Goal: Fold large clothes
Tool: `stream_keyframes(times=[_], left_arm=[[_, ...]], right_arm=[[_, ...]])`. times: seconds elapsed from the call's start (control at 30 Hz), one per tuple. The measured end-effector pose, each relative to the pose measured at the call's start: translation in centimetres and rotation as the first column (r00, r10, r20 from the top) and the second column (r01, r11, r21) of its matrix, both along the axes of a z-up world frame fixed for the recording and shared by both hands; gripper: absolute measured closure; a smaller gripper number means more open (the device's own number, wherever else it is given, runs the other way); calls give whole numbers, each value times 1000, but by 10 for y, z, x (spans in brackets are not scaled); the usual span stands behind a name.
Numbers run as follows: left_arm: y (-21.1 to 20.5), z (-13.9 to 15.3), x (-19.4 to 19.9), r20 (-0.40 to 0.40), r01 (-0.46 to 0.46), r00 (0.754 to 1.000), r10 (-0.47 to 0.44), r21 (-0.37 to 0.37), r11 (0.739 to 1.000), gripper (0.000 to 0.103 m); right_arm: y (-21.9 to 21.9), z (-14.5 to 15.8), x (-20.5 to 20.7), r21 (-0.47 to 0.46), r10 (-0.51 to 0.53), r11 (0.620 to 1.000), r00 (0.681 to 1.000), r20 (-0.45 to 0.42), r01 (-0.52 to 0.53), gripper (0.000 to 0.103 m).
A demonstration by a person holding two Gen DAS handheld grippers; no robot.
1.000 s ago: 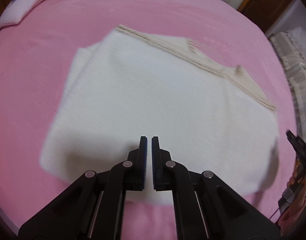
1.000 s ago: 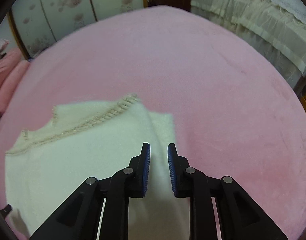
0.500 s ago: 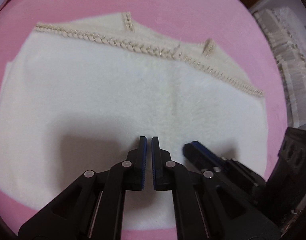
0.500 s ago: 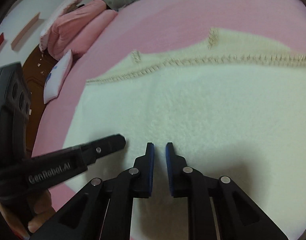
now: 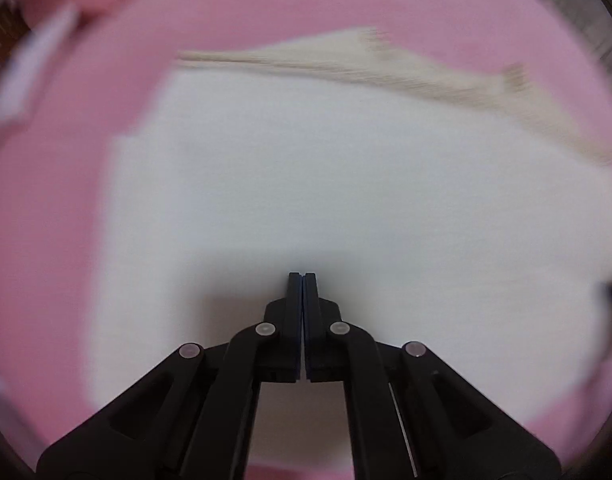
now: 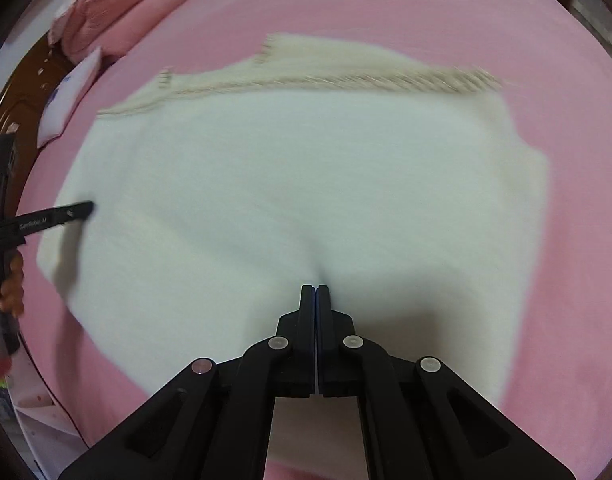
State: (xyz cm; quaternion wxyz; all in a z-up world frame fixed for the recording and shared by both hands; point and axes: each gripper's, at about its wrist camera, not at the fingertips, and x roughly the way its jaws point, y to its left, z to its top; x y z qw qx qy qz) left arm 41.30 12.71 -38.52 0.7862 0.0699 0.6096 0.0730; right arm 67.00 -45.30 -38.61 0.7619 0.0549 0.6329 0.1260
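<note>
Found the white fleece garment [image 5: 345, 180] lying flat across the middle of the pink bed [image 5: 46, 220], its braided trim [image 6: 345, 76] along the far edge, towards the pillows [image 6: 118, 20] at the bed's far left corner. Judged the main risk to be a poor hold: pinching only the top layer would drag that layer alone and spoil the fold, and a thin nip of plush pile could slip out on lifting (much blur in both views, so little certainty). Feared also a lopsided crease, if one side were lifted ahead of the other. Saw the left gripper [image 5: 302, 276] clenched with nothing between its pads, pointing steeply down near the garment's left edge, with a hand [image 6: 10, 284] gripping its handle. Saw the right gripper [image 6: 315, 287] tilted steeply down near the garment's near edge, jaws just closing and now pressed together; noted a small pucker of fleece at the tips, but could not tell whether any cloth was caught.
</note>
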Motion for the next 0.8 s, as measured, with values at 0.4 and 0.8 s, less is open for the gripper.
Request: stream_keyframes(times=[0.4,0.8], left_arm=[[90,2,-24,-59,-215,976,208,-135,967,102],[94,-2,-79,-156,-442,897,413,-317,839,102]], right_arm=[[-13,3,-5,-257,-142,958,989,-43,127,103],[149,29,86,40,-44,998,997,-59,47,103]])
